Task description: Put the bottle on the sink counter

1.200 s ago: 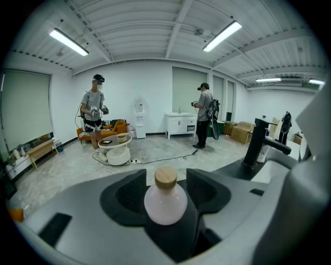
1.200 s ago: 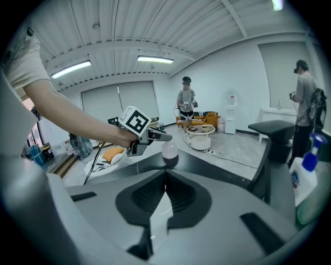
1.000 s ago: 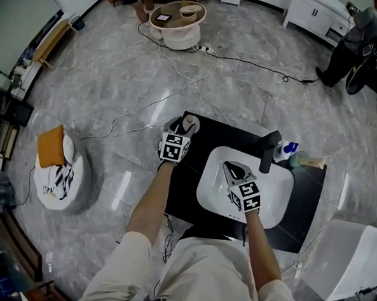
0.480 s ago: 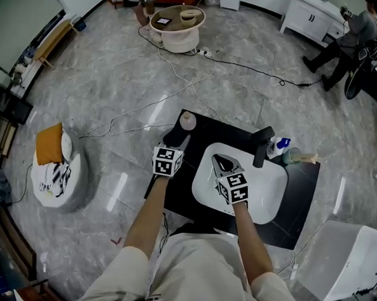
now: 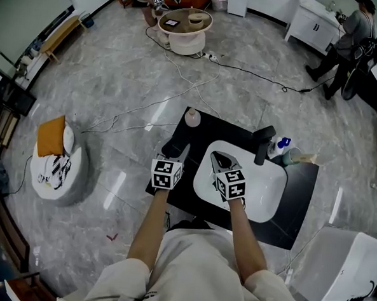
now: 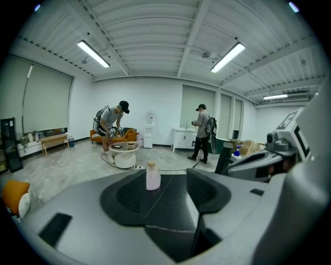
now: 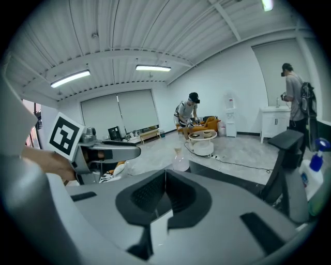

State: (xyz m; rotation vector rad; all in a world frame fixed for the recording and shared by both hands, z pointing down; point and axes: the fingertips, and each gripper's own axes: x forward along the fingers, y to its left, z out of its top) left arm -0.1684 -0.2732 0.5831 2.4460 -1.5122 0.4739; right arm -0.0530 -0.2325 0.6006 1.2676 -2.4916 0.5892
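a grey marble floor (image 5: 116,85) is seen all round a black sink counter (image 5: 195,137), whose near edge is hidden by the person's body. a white basin (image 5: 265,193) is set into the counter's right part and is partly covered by the right forearm. the left gripper (image 5: 178,150) is held over the counter's left part, its jaws apart, with only bare counter seen between them. the right gripper (image 5: 221,160) is held over the basin, its jaws pressed together on nothing. a black faucet (image 5: 263,145) stands at the basin's far edge. the bottle (image 5: 192,118), pale pink with a light stopper, stands upright on the counter's far left corner, well beyond the left gripper. a blue-topped spray bottle (image 5: 277,146) is half hidden behind the faucet; what lies just right of it cannot be made out.
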